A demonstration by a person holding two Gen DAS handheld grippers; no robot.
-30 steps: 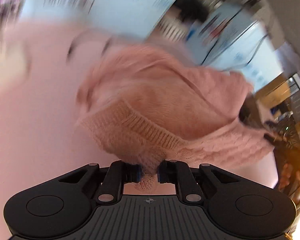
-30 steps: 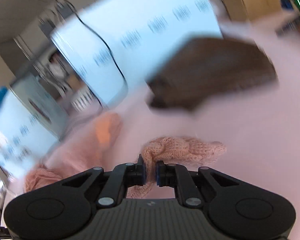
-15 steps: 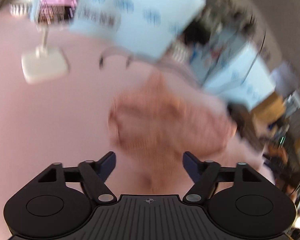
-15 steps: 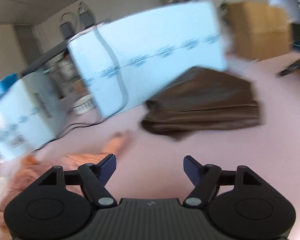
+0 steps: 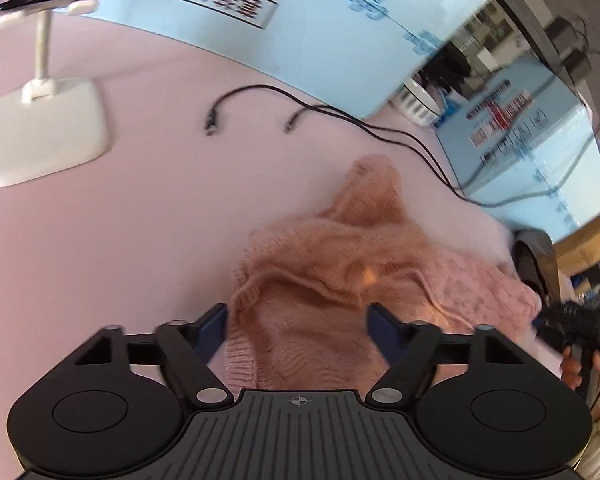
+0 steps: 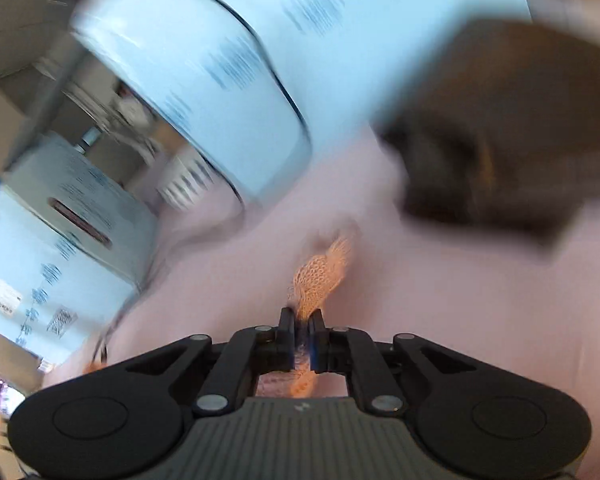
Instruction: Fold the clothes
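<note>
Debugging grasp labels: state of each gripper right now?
Left gripper: open, holding nothing, pink knit sweater lying between its fingers.
Right gripper: closed on a strip of the pink knit sweater.

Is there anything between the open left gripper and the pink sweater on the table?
Nothing visible does. The left gripper is open right over the pink sweater, its fingers either side of the knit. The black cables and the white stand lie farther off on the table.
</note>
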